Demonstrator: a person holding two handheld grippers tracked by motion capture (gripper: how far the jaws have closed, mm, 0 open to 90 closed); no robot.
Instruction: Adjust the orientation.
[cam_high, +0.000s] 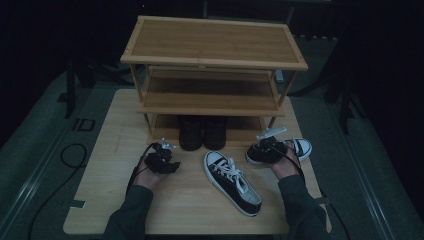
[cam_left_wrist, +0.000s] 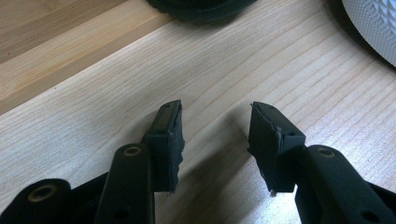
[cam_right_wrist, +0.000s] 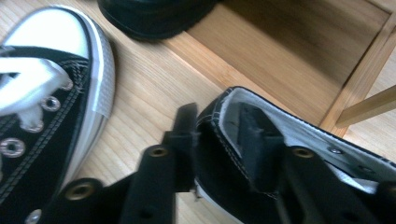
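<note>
A three-tier wooden shoe rack (cam_high: 214, 65) stood at the far edge of the table (cam_high: 110, 200), with a pair of black shoes (cam_high: 202, 132) on its bottom shelf. One black-and-white sneaker (cam_high: 231, 181) lay near the table's middle, toe towards the rack. A second sneaker (cam_high: 295, 148) sat near the right edge, where the right gripper (cam_right_wrist: 219, 140) clamped its collar, one jaw inside, one outside. The left gripper (cam_left_wrist: 215, 135) hovered open and empty over bare wood left of centre.

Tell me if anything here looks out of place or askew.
The two sneakers are split up. One sneaker lies loose and angled in the middle of the table, while the other sneaker is by the rack, its side wall between the jaws of the right gripper. The dark boots stand paired on the bottom shelf.
</note>
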